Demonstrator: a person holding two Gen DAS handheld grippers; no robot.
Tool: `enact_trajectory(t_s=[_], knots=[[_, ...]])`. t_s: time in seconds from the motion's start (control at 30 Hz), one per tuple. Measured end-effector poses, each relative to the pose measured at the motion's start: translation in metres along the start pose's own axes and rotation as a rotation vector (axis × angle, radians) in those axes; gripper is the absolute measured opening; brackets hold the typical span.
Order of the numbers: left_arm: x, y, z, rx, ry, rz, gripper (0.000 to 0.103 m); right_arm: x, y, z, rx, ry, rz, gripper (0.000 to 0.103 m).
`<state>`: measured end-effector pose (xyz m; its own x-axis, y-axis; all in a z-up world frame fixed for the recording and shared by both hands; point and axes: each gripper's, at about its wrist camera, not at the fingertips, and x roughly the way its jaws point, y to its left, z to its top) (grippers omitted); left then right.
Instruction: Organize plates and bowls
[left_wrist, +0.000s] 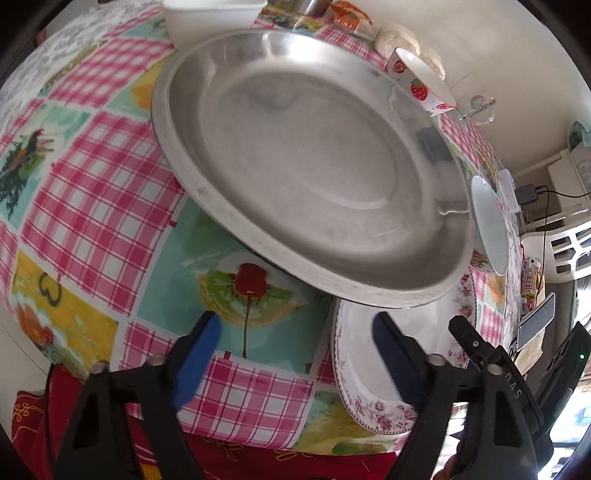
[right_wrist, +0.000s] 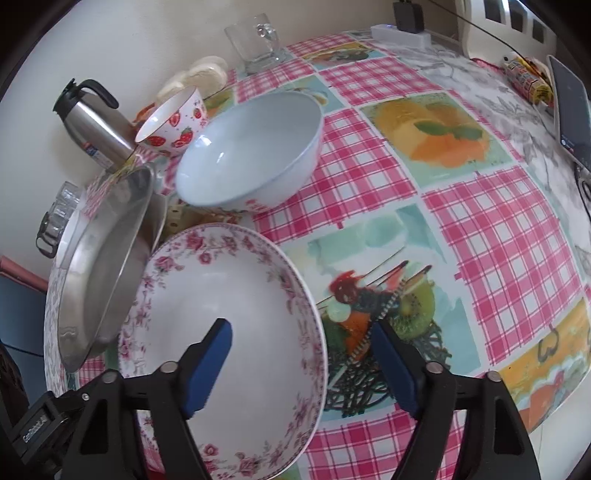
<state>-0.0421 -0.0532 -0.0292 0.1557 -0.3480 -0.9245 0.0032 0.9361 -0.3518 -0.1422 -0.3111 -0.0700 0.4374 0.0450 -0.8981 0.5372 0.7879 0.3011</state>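
A large steel plate (left_wrist: 303, 162) lies on the checked tablecloth; it also shows at the left of the right wrist view (right_wrist: 107, 266). A floral-rimmed plate (left_wrist: 369, 369) sits beside it near the table's front edge, and fills the lower middle of the right wrist view (right_wrist: 236, 302). A pale blue bowl (right_wrist: 255, 147) and a strawberry bowl (right_wrist: 173, 122) stand behind. My left gripper (left_wrist: 295, 354) is open, just in front of the steel plate. My right gripper (right_wrist: 301, 362) is open, its jaws either side of the floral plate's right rim.
A steel thermos (right_wrist: 99, 125), a glass mug (right_wrist: 258, 44), a white square container (left_wrist: 210, 18) and a phone (right_wrist: 570, 110) stand around the table's far and right sides. A wall runs behind the table.
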Motion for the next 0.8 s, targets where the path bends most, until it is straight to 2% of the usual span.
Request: enact_trajectory(t_s=[0.03, 0.1, 0.2, 0.23, 0.3, 0.37, 0.43, 0.53, 0.67, 0.8], knots=[[0.002, -0.002, 0.001, 0.003, -0.004, 0.003, 0.078, -0.001, 0.000, 0.001, 0.001, -0.001, 0.002, 0.072], [0.002, -0.004, 0.002, 0.015, -0.015, -0.006, 0.070, -0.001, -0.001, 0.001, 0.007, 0.003, 0.024, 0.056], [0.005, -0.010, 0.006, 0.030, -0.018, -0.021, 0.060, -0.001, 0.000, 0.001, 0.001, 0.009, 0.029, 0.043], [0.007, -0.013, 0.007, 0.036, -0.021, -0.025, 0.053, 0.000, 0.000, 0.001, 0.002, 0.011, 0.033, 0.040], [0.012, -0.017, 0.009, 0.047, -0.023, -0.039, 0.046, 0.001, 0.000, 0.002, 0.010, 0.015, 0.050, 0.034], [0.015, -0.022, 0.013, 0.056, -0.034, -0.036, 0.041, 0.003, -0.001, 0.003, 0.017, 0.020, 0.054, 0.031], [0.021, -0.025, 0.018, 0.061, -0.037, -0.048, 0.031, 0.002, -0.003, 0.002, 0.020, 0.017, 0.061, 0.031], [0.028, -0.026, 0.022, 0.053, -0.034, -0.090, 0.022, 0.002, -0.009, 0.001, 0.041, 0.013, 0.091, 0.029], [0.036, -0.029, 0.027, 0.035, -0.033, -0.131, 0.017, 0.003, -0.022, 0.002, 0.097, 0.017, 0.157, 0.027], [0.040, -0.028, 0.029, 0.020, -0.038, -0.155, 0.017, 0.005, -0.029, 0.003, 0.122, 0.017, 0.184, 0.022]])
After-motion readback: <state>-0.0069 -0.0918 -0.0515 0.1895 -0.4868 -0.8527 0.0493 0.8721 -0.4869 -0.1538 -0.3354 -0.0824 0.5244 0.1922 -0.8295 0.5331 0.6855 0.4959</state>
